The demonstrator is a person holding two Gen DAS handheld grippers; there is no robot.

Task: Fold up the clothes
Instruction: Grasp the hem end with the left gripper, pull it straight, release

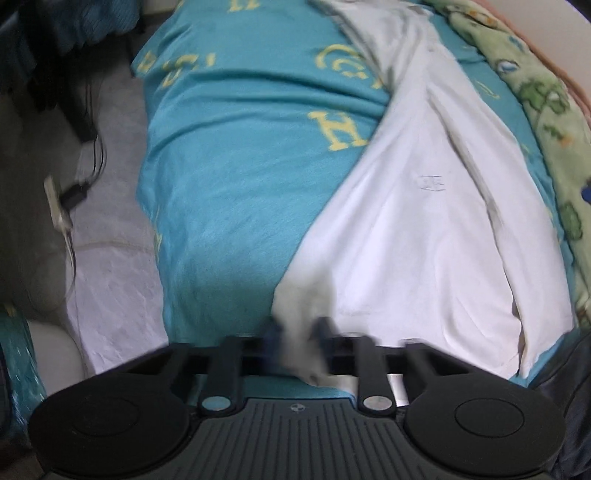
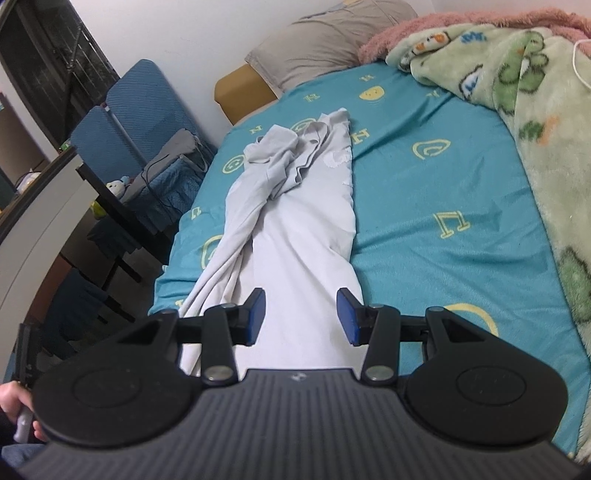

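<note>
On the bed's turquoise sheet (image 2: pixel 424 206) printed with yellow symbols lies one white long garment of thin cotton (image 2: pixel 295 221), stretched lengthwise from the near edge towards the head of the bed. Its far end is bunched into a rumpled heap with a collar-like fold, and a loose strip of it trails down the side nearest the blue chair (image 2: pixel 125 107). In the left wrist view the same garment (image 1: pixel 424 236) spreads wide and mostly flat, with one long crease running through it and a small faint printed mark near its middle, too blurred to read.

One left tool (image 1: pixel 299 336) is pressed together on a near corner of the white cloth, which is pulled up between its fingers; motion blur softens the details there. One right tool (image 2: pixel 301 317) hangs over the near end of the garment with its two blue-padded fingers (image 2: pixel 255 314) spread apart and nothing between them.

Yellow letters "H" can be read on the sheet, beside smiley faces and arch shapes. One green fleece blanket with cartoon figures (image 2: pixel 517 110) lies heaped along the far side, backed by one pink fuzzy blanket (image 2: pixel 461 22). One grey-beige pillow (image 2: pixel 325 40) rests at the head.
</note>
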